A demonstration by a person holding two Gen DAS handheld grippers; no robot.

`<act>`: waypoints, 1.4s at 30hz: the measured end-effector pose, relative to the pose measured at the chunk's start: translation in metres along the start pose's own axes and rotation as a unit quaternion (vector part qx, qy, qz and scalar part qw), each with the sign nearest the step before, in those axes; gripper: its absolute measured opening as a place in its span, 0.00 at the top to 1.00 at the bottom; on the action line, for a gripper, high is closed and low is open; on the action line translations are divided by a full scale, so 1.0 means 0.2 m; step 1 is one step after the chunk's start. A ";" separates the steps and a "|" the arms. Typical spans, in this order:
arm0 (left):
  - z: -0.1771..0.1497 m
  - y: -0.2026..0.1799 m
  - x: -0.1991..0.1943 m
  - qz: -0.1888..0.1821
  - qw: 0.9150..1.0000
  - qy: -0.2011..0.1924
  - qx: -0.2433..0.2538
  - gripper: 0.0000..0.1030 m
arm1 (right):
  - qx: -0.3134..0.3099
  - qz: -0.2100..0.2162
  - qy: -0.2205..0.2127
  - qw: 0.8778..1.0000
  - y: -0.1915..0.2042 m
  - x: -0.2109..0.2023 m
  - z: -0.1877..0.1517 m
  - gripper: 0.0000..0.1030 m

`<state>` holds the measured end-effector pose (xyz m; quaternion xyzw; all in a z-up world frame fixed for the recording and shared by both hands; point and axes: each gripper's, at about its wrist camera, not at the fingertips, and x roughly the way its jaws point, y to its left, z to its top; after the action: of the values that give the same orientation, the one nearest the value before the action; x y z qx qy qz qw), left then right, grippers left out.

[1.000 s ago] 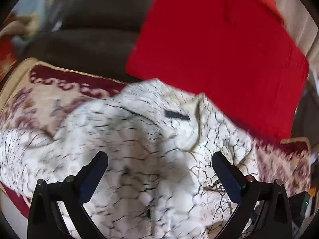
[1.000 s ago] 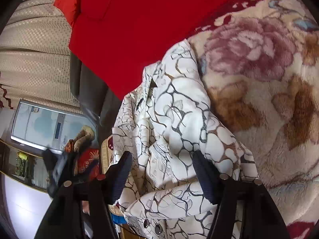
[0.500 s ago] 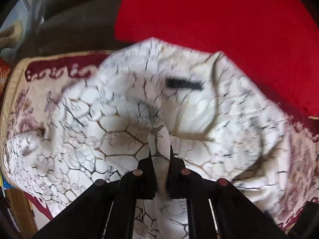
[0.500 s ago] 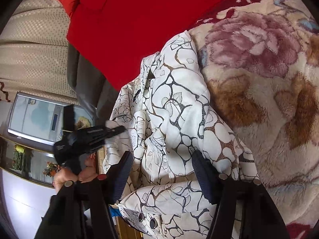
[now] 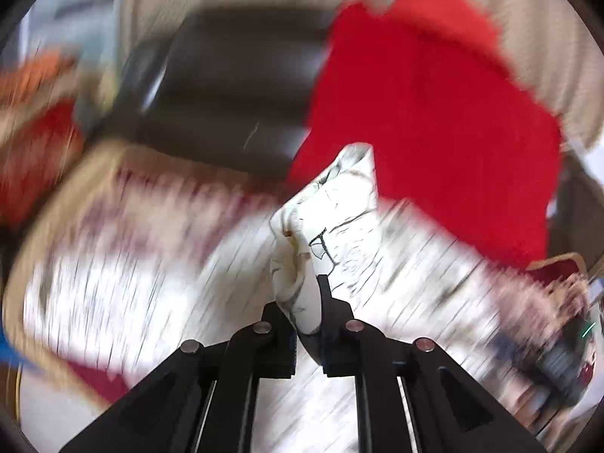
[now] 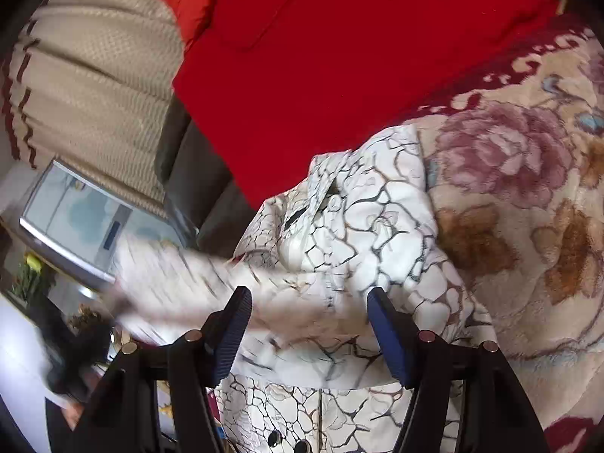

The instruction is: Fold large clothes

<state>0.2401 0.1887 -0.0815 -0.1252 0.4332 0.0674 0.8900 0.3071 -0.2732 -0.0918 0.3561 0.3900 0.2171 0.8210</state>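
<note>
We saw left gripper (image 5: 305,304) pinching raised fold of white patterned coat (image 6: 377,234); coat lay on floral blanket (image 6: 528,234); right gripper (image 6: 307,321) spread above it; left view blurred, probably moving.

No legible text, brand, number or sign appears in either view. The shirt (image 6: 362,234) carries a dark neck label (image 6: 293,219), but no characters can be resolved on it. The screen (image 6: 81,219) at the left of the right wrist view shows only pale shapes and a dark bar, unreadable. The left wrist view is motion-blurred
</note>
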 end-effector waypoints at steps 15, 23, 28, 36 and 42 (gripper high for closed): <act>-0.33 0.70 -0.03 -0.048 0.987 0.030 -0.152 0.44 | -0.126 0.002 0.140 0.982 0.30 0.36 -0.34 0.35; -0.41 1.25 -0.01 0.011 0.950 0.008 -0.312 0.43 | -0.132 -0.050 0.096 0.985 0.27 0.33 -0.30 0.42; -0.47 1.52 0.04 0.025 0.914 -0.015 -0.405 0.43 | -0.187 0.024 0.132 0.973 0.43 0.38 -0.40 0.42; -0.52 1.70 0.17 -0.002 0.873 -0.044 -0.485 0.44 | -0.206 0.001 0.126 0.970 0.45 0.46 -0.44 0.42; -0.51 1.82 0.28 -0.003 0.856 -0.060 -0.513 0.70 | -0.188 -0.005 0.117 0.975 0.41 0.48 -0.40 0.42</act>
<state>0.1149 0.5104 -0.2468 -0.5615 0.2827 0.2846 0.7238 0.2948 -0.1258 -0.1105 0.1656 0.4377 0.3227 0.8227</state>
